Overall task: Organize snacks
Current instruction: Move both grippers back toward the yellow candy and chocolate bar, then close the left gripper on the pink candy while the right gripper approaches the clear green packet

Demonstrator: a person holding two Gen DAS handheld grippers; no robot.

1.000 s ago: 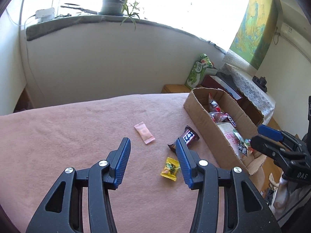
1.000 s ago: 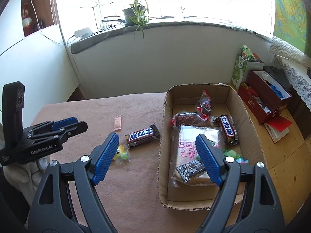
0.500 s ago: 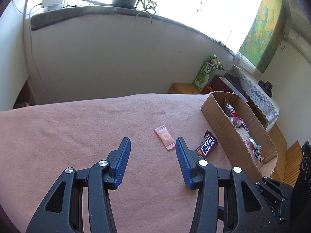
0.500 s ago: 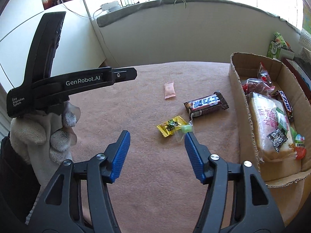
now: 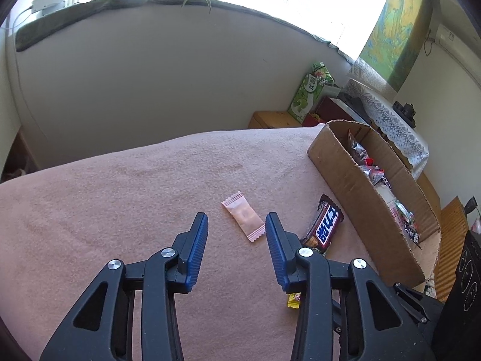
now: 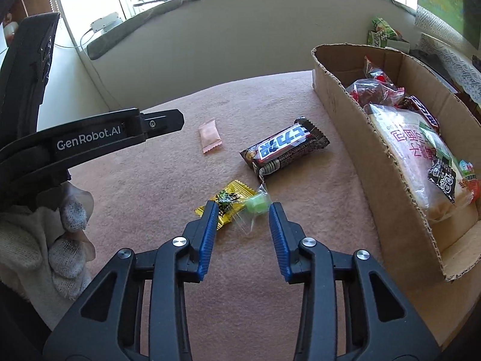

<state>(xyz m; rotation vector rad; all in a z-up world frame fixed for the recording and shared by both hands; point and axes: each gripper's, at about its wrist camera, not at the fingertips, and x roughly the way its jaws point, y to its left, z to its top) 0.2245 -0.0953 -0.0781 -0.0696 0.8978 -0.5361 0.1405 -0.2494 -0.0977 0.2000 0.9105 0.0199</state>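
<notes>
A pink packet point(image 5: 243, 219) lies on the pink blanket point(image 5: 120, 210), just ahead of my left gripper point(image 5: 237, 220). Its jaws are closing and touch nothing. Right of it lies a dark chocolate bar point(image 5: 326, 228). In the right wrist view, a green candy in a clear wrapper point(image 6: 257, 204) sits between the tips of my right gripper point(image 6: 243, 208). These jaws are closing too, with the pads still apart from the candy. A yellow candy point(image 6: 228, 200) lies against the left fingertip. The chocolate bar point(image 6: 285, 147) and pink packet point(image 6: 209, 135) lie farther off.
An open cardboard box point(image 6: 375, 138) holding several wrapped snacks stands at the blanket's right side. A gloved hand point(image 6: 60, 240) holds the left gripper's body point(image 6: 90, 141) at the left of the right wrist view. A low white wall and a windowsill stand behind.
My right gripper swung left from above the box, sank over the yellow and green candies, and its jaws narrowed a lot. My left gripper came closer to the pink packet and narrowed slightly.
</notes>
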